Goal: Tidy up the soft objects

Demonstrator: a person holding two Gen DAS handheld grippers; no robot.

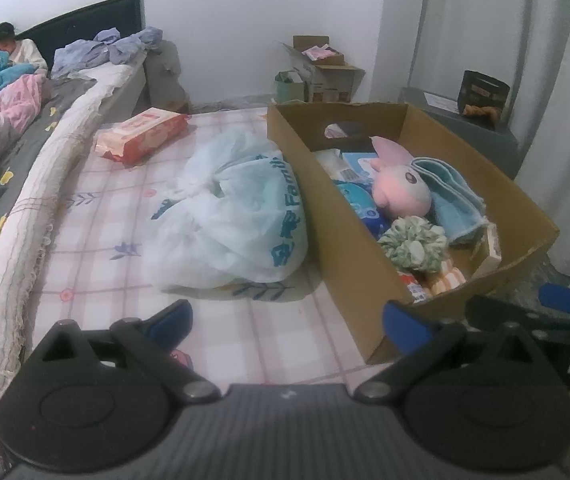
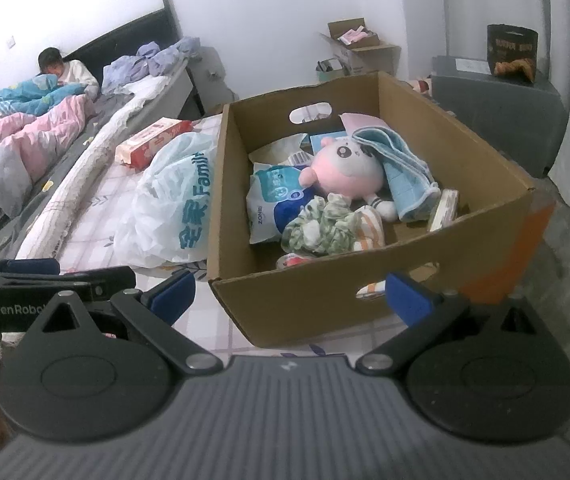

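Left wrist view: left gripper (image 1: pixel 287 322) sits nearest the lens, its blue-padded fingers (image 1: pixel 405 326) spread wide, nothing between them, hovering over the checked sheet (image 1: pixel 97 240). Beyond it lies a white plastic bag (image 1: pixel 237 216) with blue print, touching the left wall of an open cardboard box (image 1: pixel 349 248). Inside the box: pink plush toy (image 1: pixel 401 188), blue towel (image 1: pixel 453 192) draped beside it, green scrunchie (image 1: pixel 415 246) in front, striped cloth (image 1: pixel 447 280) at the near corner. A red tissue pack (image 1: pixel 141 136) rests on the sheet, well apart from the bag. The other tool's blue tip shows at the right edge. Right wrist view: right gripper (image 2: pixel 289 294) also wide open and empty, its right finger (image 2: pixel 409 296) just beside the box's near wall (image 2: pixel 309 304). Box contents seen from above: plush toy (image 2: pixel 345 176) in the middle, towel (image 2: pixel 401 168) over its right side, scrunchie (image 2: pixel 321 232) and striped cloth (image 2: pixel 369 232) nearer, white-and-blue packet (image 2: pixel 273 200) at left. Bag (image 2: pixel 173 208) against the box's left wall. A person (image 2: pixel 65 72) sits on the far bed among blankets.
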